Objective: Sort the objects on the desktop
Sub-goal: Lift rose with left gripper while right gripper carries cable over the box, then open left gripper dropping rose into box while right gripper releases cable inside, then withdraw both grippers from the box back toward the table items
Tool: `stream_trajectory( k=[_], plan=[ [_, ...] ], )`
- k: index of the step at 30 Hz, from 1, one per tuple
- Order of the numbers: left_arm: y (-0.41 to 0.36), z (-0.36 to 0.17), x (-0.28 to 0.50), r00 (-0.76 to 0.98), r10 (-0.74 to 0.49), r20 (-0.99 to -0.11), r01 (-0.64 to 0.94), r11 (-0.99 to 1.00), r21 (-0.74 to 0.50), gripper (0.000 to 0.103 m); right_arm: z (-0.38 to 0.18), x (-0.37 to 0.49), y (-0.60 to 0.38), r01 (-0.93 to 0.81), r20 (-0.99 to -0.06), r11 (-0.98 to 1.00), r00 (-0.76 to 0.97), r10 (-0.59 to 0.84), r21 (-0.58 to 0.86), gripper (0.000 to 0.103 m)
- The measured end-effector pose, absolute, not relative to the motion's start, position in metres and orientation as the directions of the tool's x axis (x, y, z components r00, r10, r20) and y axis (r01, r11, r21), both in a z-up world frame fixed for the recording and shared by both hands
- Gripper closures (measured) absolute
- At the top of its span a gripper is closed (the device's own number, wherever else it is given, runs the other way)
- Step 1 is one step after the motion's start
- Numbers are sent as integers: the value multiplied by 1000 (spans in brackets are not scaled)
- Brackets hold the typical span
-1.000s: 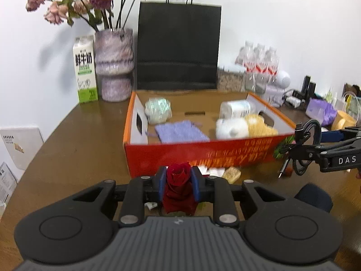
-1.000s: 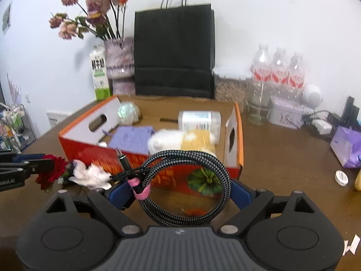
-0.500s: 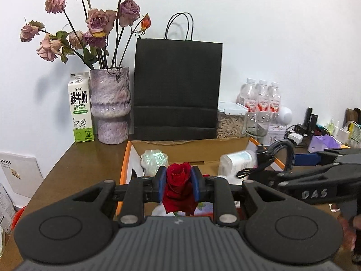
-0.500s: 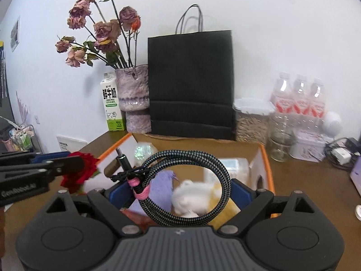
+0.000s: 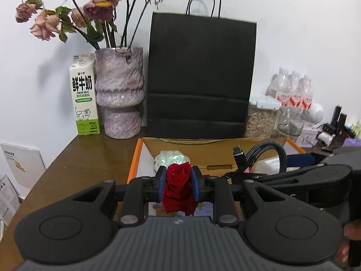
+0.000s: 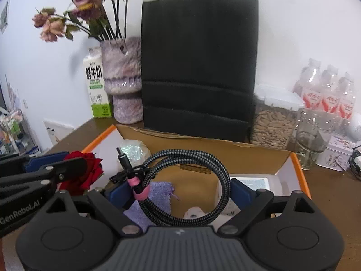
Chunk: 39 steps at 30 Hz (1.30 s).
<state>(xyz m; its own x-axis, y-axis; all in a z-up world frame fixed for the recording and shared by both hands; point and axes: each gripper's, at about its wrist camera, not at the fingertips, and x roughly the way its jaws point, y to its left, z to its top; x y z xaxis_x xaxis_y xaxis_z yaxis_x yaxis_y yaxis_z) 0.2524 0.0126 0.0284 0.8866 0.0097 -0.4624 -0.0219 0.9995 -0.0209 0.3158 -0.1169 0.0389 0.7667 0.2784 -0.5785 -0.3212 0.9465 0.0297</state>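
The left gripper (image 5: 178, 186) was nearly closed, pinching a red rose (image 5: 179, 187) by its soft bloom. The rose looked light and easy to crush, so a gentle squeeze seemed best. The right gripper (image 6: 178, 192) stood wide, with a coiled cable (image 6: 187, 187) wedged between its blue pads. The cable looked light, bendy and a bit springy, and the pink tie (image 6: 141, 193) kept its loops together. Both things hung over the open cardboard box (image 6: 300, 176), close side by side. A purple cloth (image 6: 158, 198) and other items already lay inside, but bare floor showed near the back. The box walls and the black bag (image 6: 198, 67) just behind left little room beyond.
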Motion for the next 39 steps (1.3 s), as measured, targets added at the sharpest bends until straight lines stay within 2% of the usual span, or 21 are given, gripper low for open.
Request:
stream_trajectory(
  k=[7, 9, 14, 16, 18, 19, 22, 23, 39],
  plan=[
    [9, 13, 268, 868, 20, -496, -16, 1000, 12, 78, 23, 332, -113, -322, -616, 947, 744, 257, 5, 14],
    [8, 10, 271, 864, 24, -503, -15, 1000, 21, 77, 19, 334, -114, -319, -618, 948, 744, 255, 6, 22],
    [8, 9, 270, 866, 38, -498, -23, 999, 37, 71, 22, 330, -118, -314, -604, 949, 753, 260, 17, 16],
    [9, 12, 267, 872, 41, -488, -24, 999, 41, 64, 26, 328, -120, -308, -595, 951, 765, 248, 1, 13],
    [10, 16, 264, 878, 56, -475, -39, 998, 45, 46, 30, 325, -125, -300, -589, 954, 770, 245, 4, 10],
    [11, 17, 262, 881, 69, -468, -52, 997, 50, 40, 32, 323, -128, -293, -587, 956, 773, 242, 8, 6],
    [15, 24, 255, 894, 77, -441, -64, 997, 43, 15, 37, 318, -137, -277, -571, 961, 785, 239, 21, 0],
    [16, 26, 252, 899, 64, -433, -56, 998, 30, 0, 39, 315, -140, -278, -567, 960, 787, 243, 25, 0],
    [20, 41, 230, 913, 67, -403, -67, 998, 13, 0, 55, 283, -151, -295, -531, 954, 802, 275, 48, 0]
  ],
)
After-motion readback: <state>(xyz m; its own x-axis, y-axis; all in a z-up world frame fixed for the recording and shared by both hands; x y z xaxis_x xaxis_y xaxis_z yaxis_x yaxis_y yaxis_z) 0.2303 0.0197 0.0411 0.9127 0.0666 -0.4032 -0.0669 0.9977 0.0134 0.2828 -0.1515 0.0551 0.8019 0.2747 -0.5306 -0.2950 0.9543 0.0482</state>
